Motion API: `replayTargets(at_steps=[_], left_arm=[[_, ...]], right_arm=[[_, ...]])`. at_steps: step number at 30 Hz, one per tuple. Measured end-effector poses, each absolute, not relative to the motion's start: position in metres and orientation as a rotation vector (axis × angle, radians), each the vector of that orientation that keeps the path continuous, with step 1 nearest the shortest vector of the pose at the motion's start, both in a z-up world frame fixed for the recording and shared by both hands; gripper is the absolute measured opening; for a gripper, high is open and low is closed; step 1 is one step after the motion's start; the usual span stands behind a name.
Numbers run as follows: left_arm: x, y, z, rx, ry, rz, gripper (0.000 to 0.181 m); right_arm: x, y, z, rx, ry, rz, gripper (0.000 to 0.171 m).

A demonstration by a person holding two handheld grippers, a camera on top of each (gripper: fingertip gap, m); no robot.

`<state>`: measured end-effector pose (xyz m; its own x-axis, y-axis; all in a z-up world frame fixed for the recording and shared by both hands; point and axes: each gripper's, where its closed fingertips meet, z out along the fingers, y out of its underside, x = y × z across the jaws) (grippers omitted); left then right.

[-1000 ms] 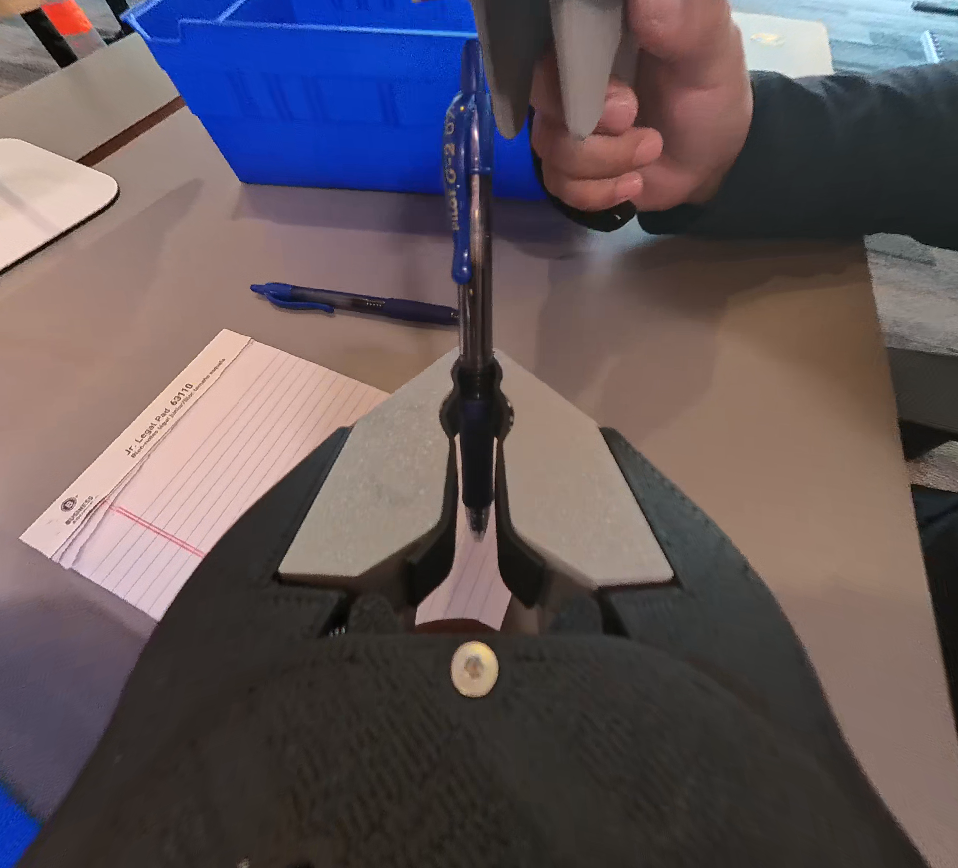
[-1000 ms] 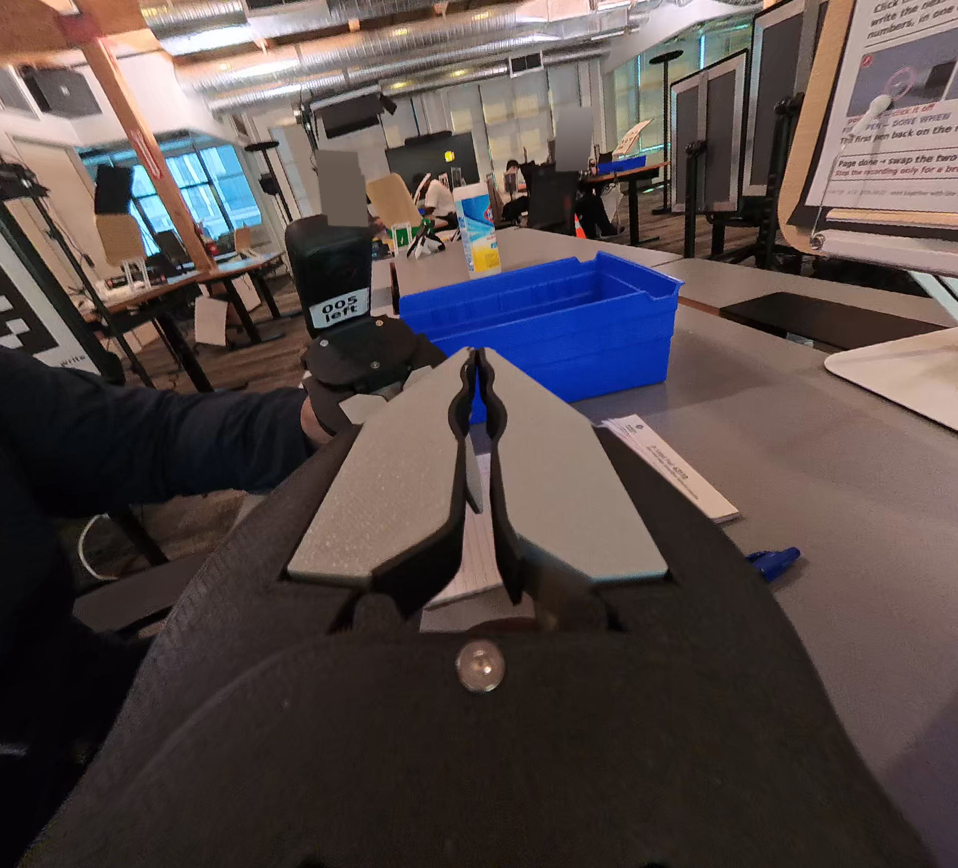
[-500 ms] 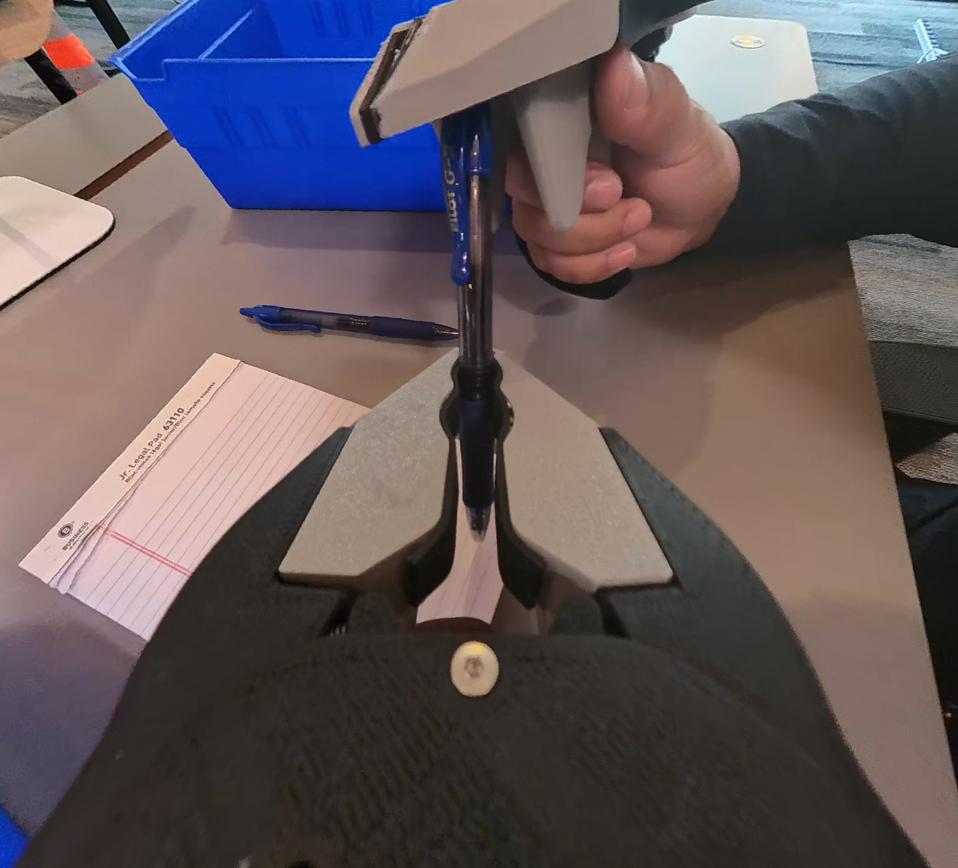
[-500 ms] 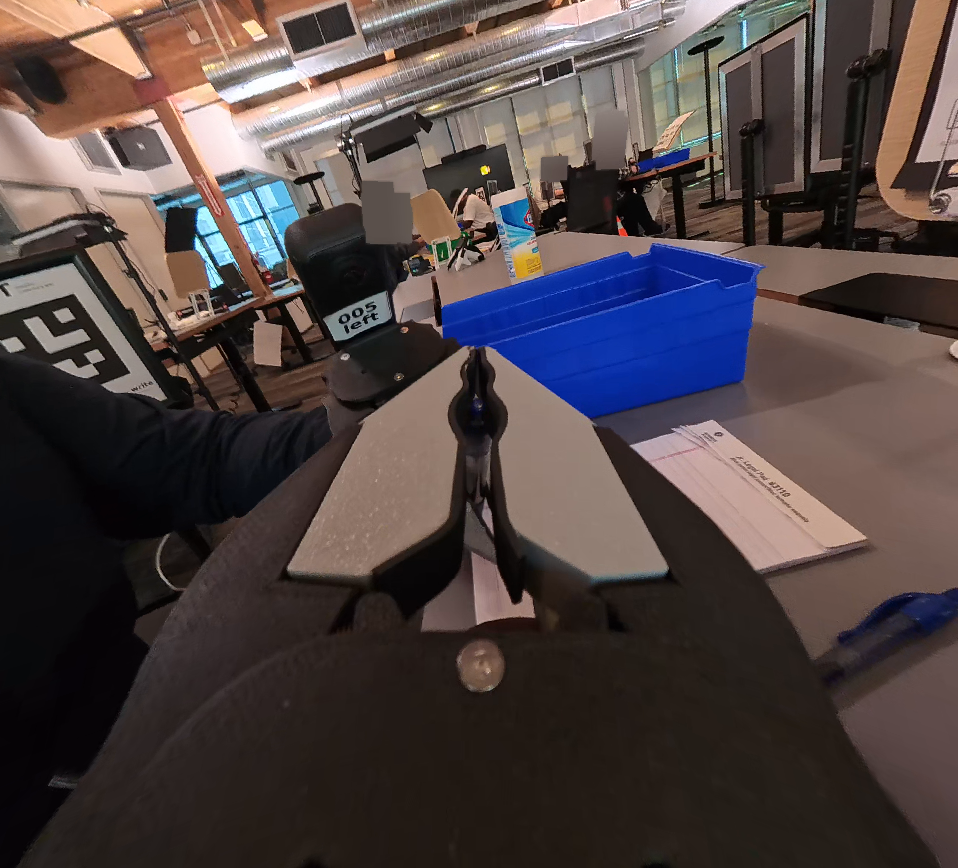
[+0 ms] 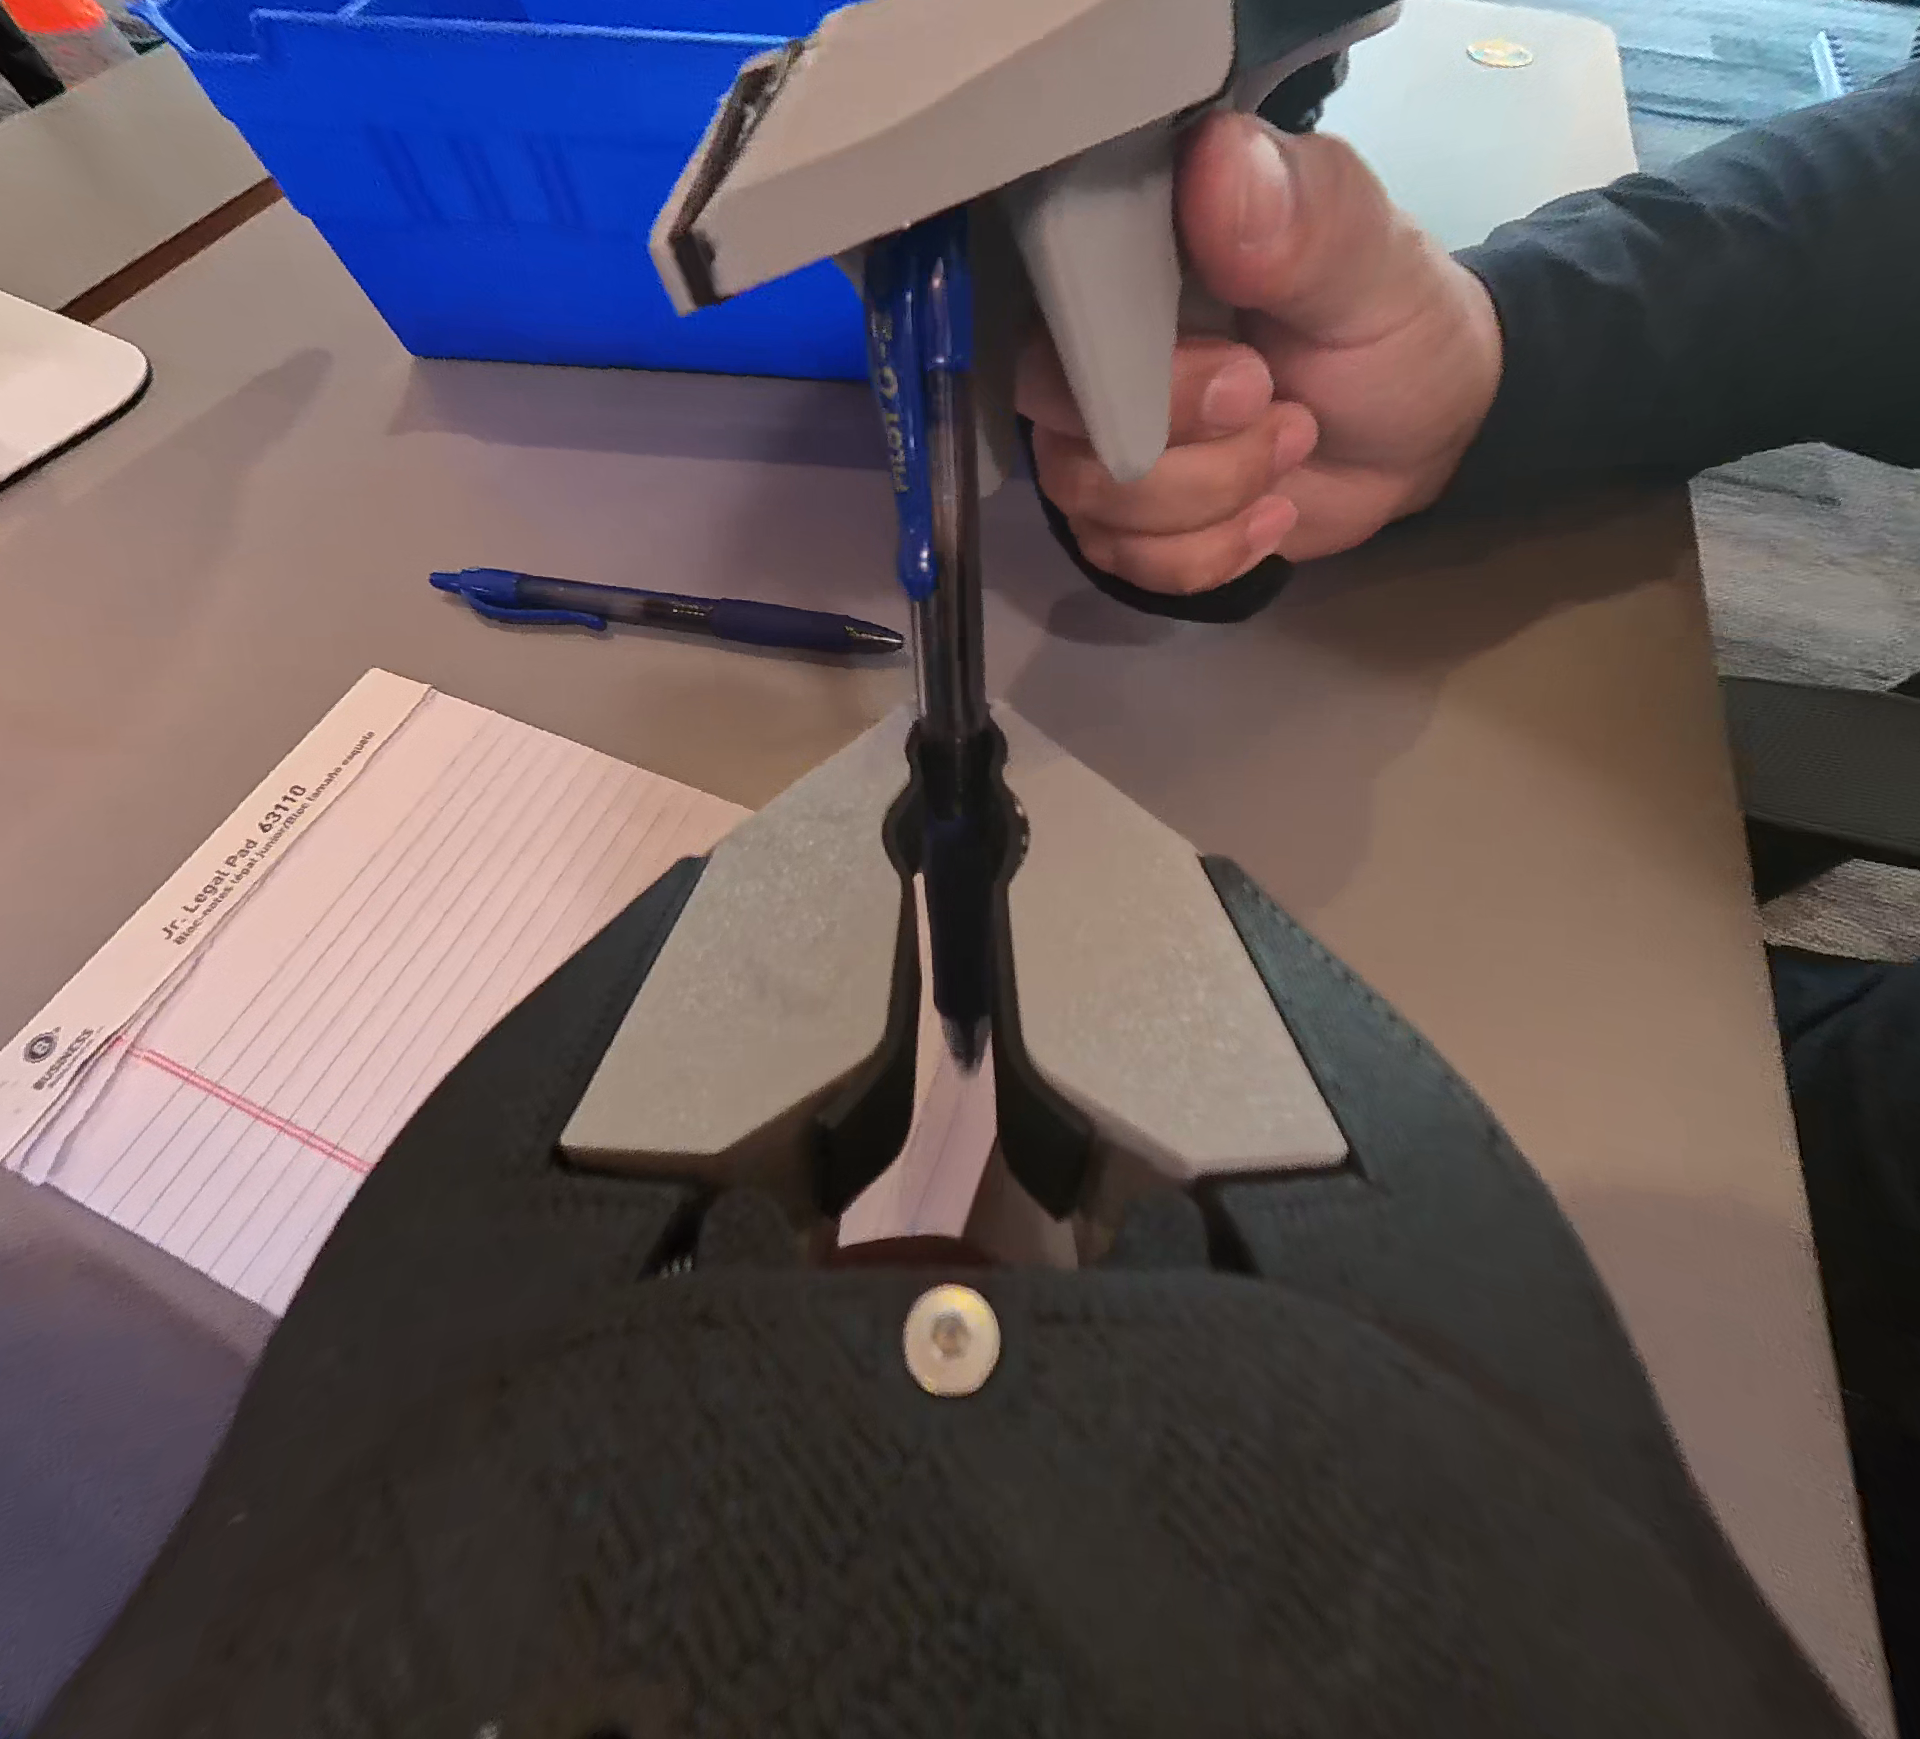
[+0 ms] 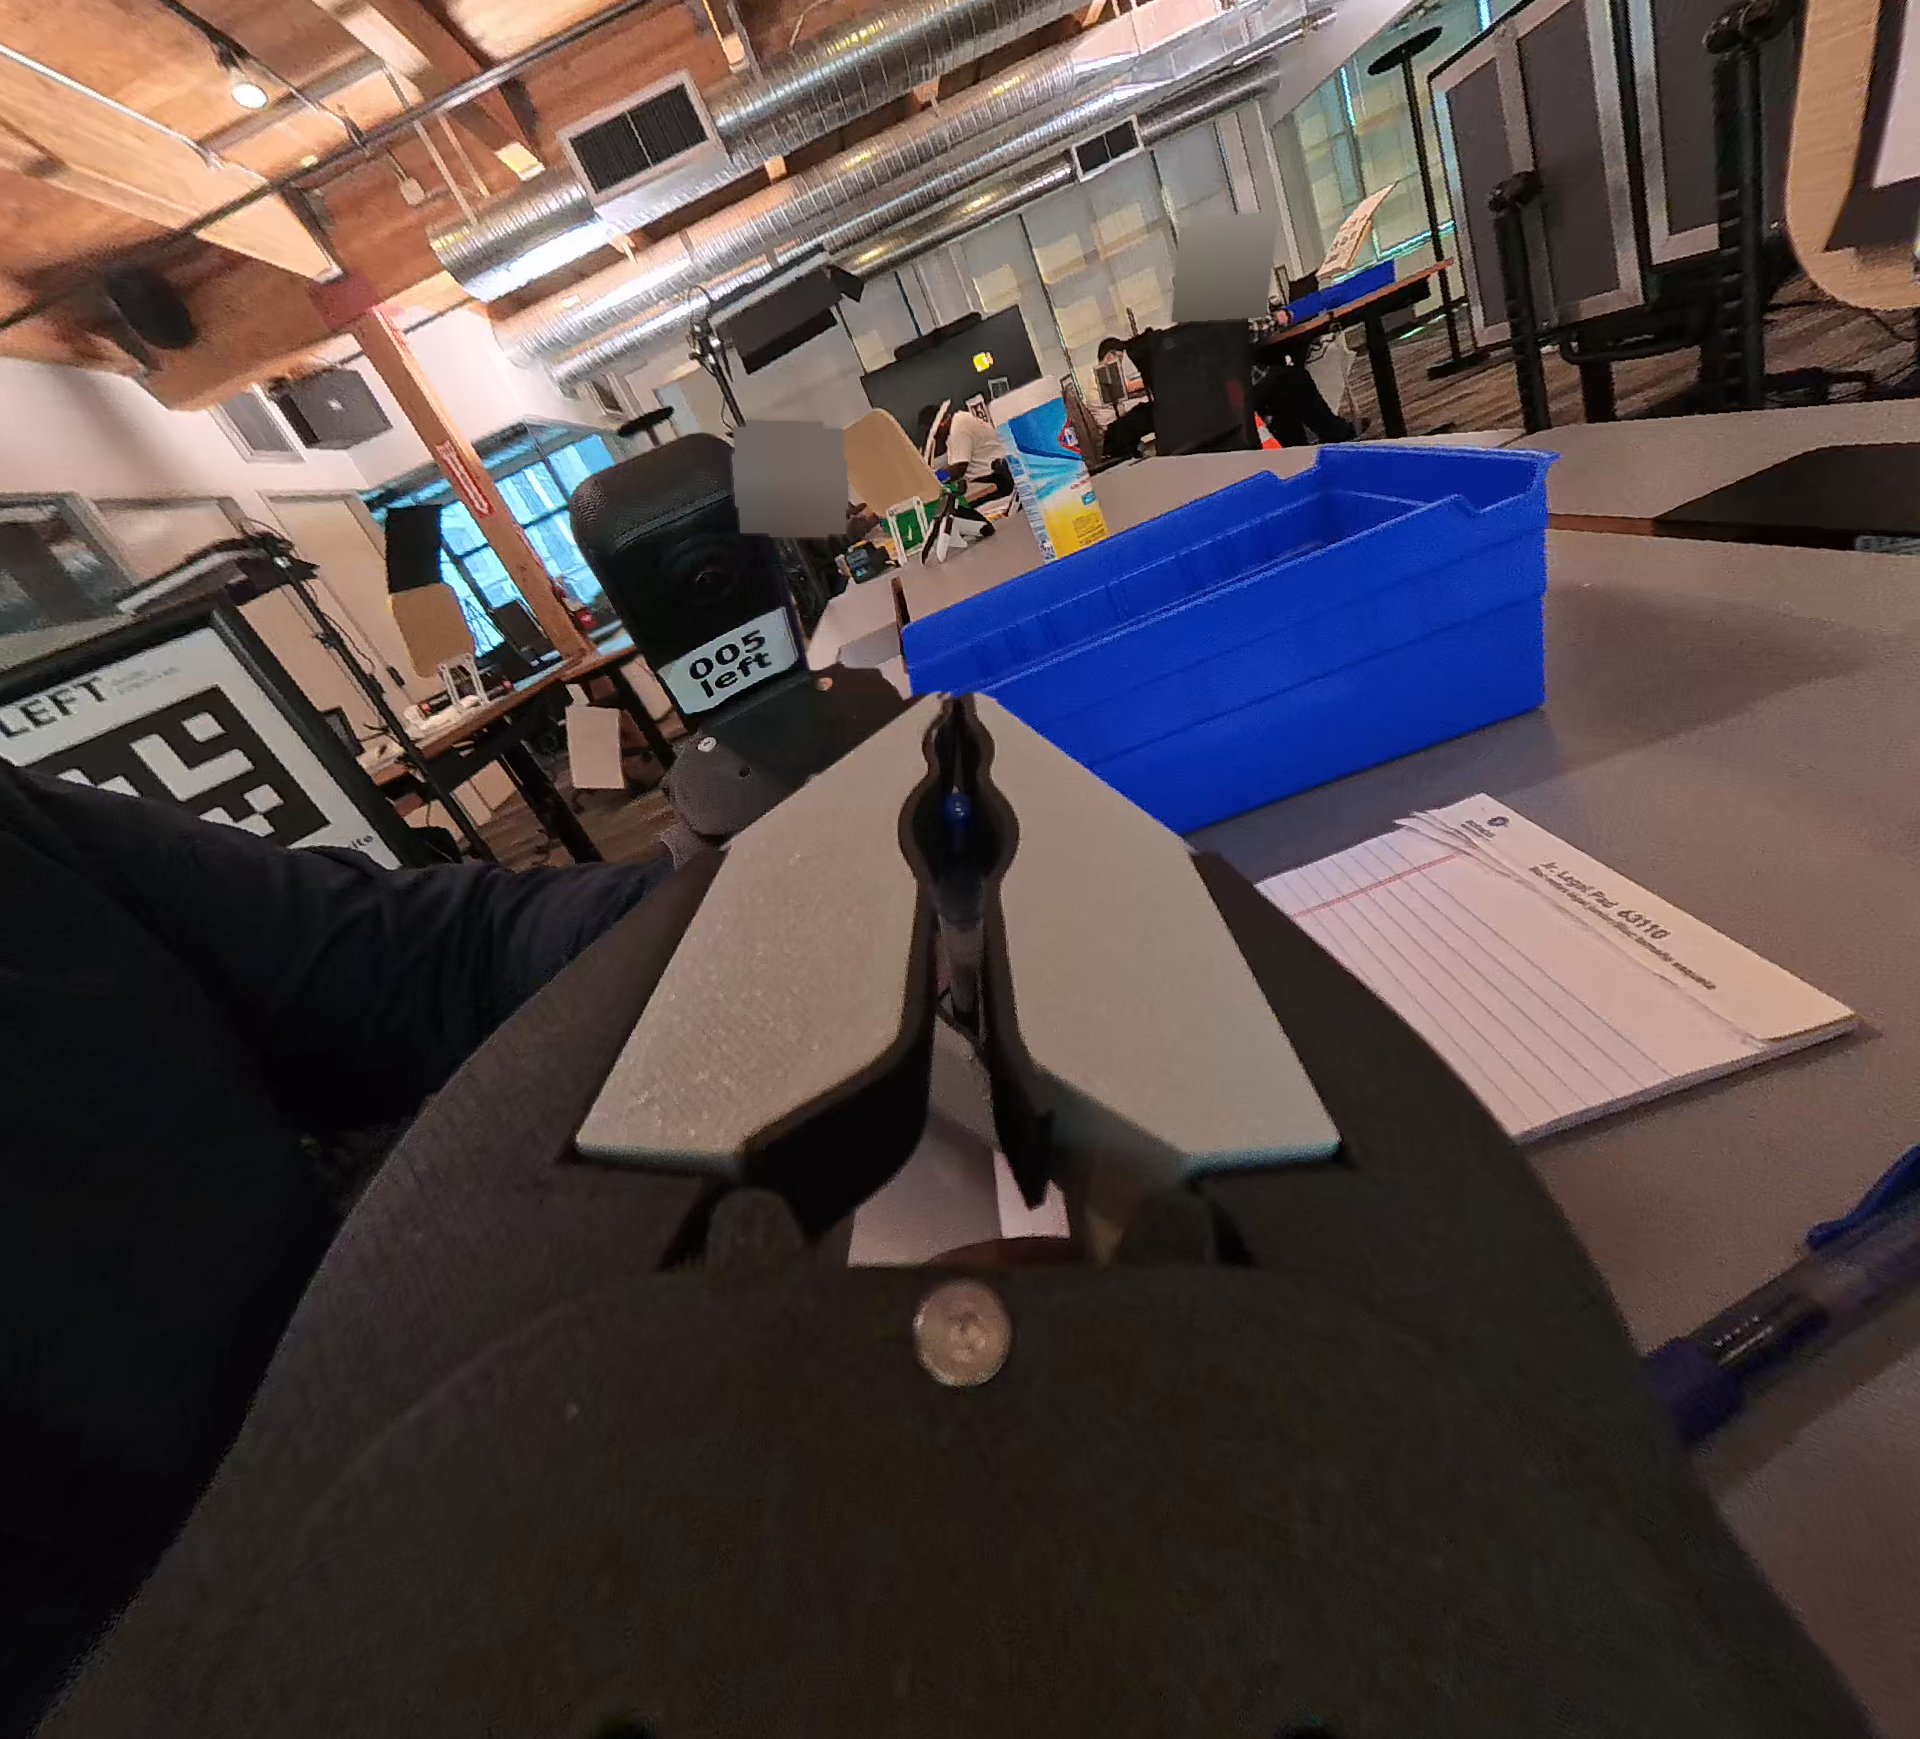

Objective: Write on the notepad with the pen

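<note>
Pen (image 5: 940,546) in left wrist view: blue retractable, clear barrel, blue clip, dark blue rubber grip, standing roughly upright. Left gripper (image 5: 956,796) pinches it at the grip section, fingers pressed onto it, tip pointing down between the fingers toward the camera. Right gripper (image 5: 821,172), held by a hand (image 5: 1288,401), sits at the pen's top end; can't tell from this view whether it clamps it. Notepad (image 5: 312,941), white ruled with red margin line, lies flat on the grey table (image 5: 1403,858), to the left and partly under the left gripper. Second blue pen (image 5: 665,614) lies on the table between notepad and blue bin (image 5: 499,162). Right wrist view: right gripper (image 6: 958,759) closed on the pen (image 6: 956,868), barrel seen between its fingers. Notepad (image 6: 1538,951) right of it, second pen (image 6: 1787,1305) at lower right edge, bin (image 6: 1299,640) behind.
</note>
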<state>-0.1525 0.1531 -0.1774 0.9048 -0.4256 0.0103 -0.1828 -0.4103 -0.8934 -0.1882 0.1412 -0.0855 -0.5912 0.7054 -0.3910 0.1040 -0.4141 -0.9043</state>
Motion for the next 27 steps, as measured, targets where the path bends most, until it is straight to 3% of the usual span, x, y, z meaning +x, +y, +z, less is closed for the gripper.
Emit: replayTargets(at_steps=[1,8,27], left_arm=[[-0.151,0.154,-0.178,-2.000,0.439,-0.293,0.003],[-0.146,0.154,-0.176,-1.981,0.454,-0.297,0.003],[-0.149,0.157,-0.172,-1.969,0.379,-0.342,0.003]], right_arm=[[-0.188,0.142,-0.083,-1.116,-1.396,2.049,0.000],[-0.172,0.160,-0.055,-1.009,-1.308,2.038,0.000],[-0.184,0.152,-0.074,-1.124,-1.305,2.122,0.000]])
